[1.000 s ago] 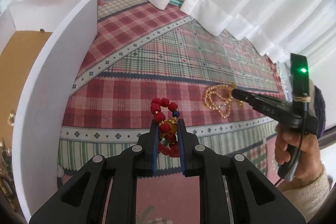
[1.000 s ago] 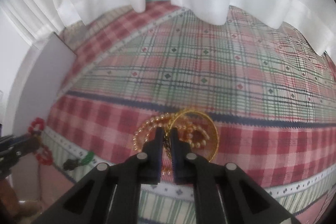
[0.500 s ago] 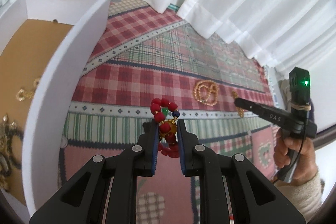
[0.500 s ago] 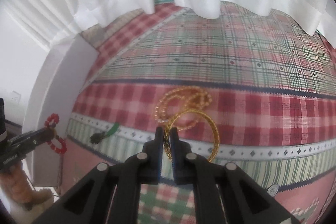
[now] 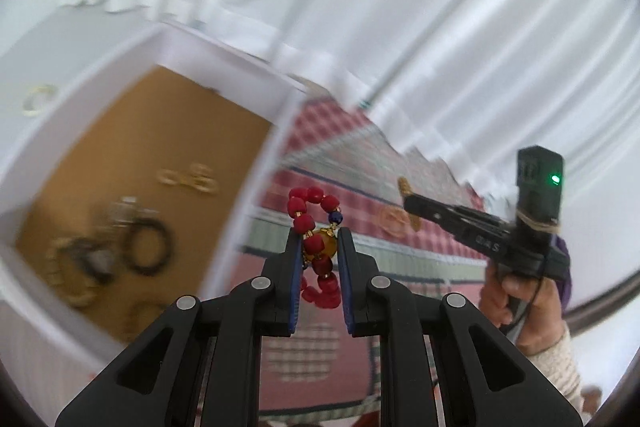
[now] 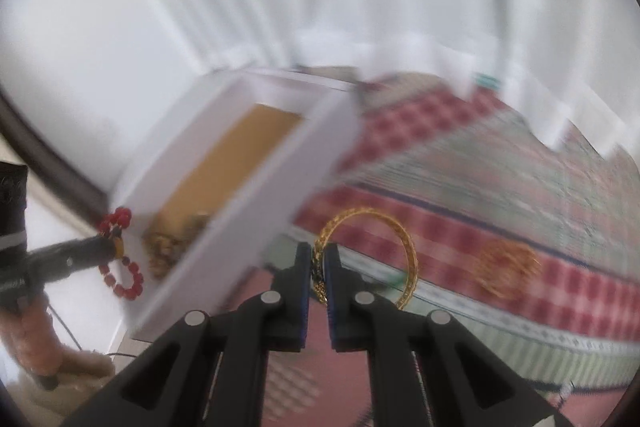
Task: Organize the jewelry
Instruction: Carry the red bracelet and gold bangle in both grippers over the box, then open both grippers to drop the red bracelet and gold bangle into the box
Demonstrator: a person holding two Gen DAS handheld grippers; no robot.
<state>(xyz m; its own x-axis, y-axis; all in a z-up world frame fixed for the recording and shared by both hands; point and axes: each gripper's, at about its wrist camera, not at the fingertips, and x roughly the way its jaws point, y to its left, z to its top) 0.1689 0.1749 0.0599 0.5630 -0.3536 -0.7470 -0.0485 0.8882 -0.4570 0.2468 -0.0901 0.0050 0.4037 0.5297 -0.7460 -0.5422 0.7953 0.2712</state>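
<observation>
My left gripper (image 5: 319,239) is shut on a red bead bracelet (image 5: 312,223) with an amber bead, held in the air beside the right wall of a white box (image 5: 256,187). The box has a tan floor holding several rings and bracelets (image 5: 144,247). My right gripper (image 6: 318,255) is shut on a gold bangle (image 6: 408,251) and holds it above the checked cloth. It shows in the left wrist view (image 5: 408,207). The left gripper shows in the right wrist view (image 6: 108,247) with the red bracelet (image 6: 120,279). A gold bead chain (image 6: 506,269) lies on the cloth.
A patchwork checked cloth (image 6: 500,187) covers the surface. White curtains (image 5: 360,7) hang behind. The white box (image 6: 280,179) stands at the left edge of the cloth. Both views are blurred by motion.
Both grippers have risen and swung left toward the white box with their jewelry. The gold bangle has left the bead chain, which stays on the cloth.
</observation>
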